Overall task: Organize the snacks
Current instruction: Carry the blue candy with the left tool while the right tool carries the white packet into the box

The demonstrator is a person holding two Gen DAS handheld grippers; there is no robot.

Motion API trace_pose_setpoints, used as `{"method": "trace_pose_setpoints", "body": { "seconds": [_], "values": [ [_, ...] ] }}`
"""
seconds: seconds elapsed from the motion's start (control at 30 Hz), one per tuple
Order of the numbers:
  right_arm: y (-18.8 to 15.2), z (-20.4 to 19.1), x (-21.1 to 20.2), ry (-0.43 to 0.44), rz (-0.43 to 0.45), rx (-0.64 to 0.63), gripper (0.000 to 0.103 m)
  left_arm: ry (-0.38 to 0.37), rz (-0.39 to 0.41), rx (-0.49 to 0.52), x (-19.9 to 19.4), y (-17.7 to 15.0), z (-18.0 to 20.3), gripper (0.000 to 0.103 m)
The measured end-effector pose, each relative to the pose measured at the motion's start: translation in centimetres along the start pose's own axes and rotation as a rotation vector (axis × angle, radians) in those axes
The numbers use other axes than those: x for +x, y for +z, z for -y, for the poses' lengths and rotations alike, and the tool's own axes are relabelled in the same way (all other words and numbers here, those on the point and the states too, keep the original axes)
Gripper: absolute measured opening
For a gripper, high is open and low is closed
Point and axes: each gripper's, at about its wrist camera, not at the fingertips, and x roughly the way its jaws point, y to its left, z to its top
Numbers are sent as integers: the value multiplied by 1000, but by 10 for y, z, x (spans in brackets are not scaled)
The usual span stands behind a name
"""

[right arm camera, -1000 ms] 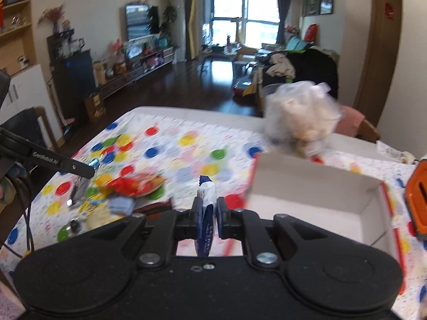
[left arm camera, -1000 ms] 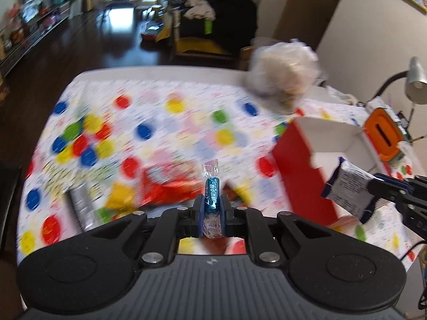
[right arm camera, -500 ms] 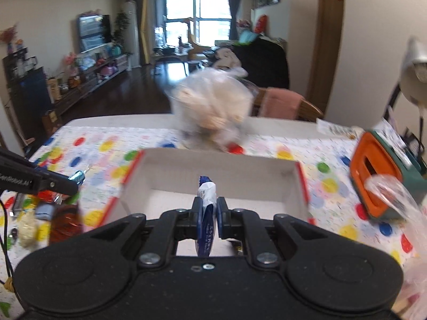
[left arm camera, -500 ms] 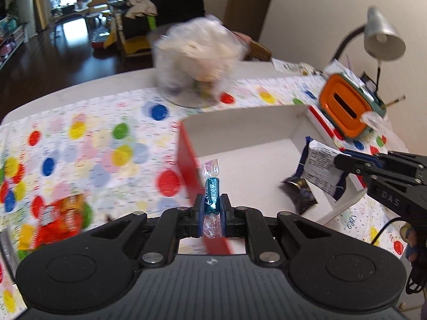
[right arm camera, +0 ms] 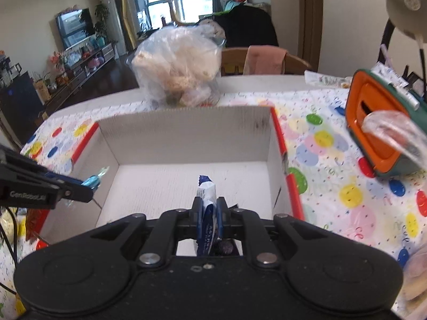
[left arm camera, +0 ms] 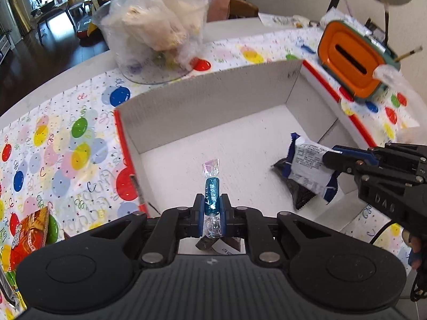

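A tabletop [left arm camera: 80, 144] under a balloon-print cloth carries an open white cardboard box with red outer sides [left arm camera: 213, 101]. Beyond the box stands a clear plastic bag of pale snacks [left arm camera: 157, 21]; to the box's right sits an orange-and-teal container [left arm camera: 352, 61]. Above the box floor, the right claw [right arm camera: 207, 210] pinches a white-and-blue snack packet [left arm camera: 307, 165], and the left claw [left arm camera: 212, 210] clamps a teal wrapped candy [left arm camera: 212, 194]. A dark wrapper [left arm camera: 299, 192] lies inside the box.
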Motion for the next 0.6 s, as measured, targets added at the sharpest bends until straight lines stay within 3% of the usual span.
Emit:
{"method": "trace_pose_setpoints", "body": {
  "seconds": [0.43,0.6],
  "values": [
    [-7,-7,16,43,-88,-65,9,20,-125,61,32,1,20,12],
    [-7,-5,15,51,-112,-65,10,25,-130,60,34,-1,19,12]
  ]
}}
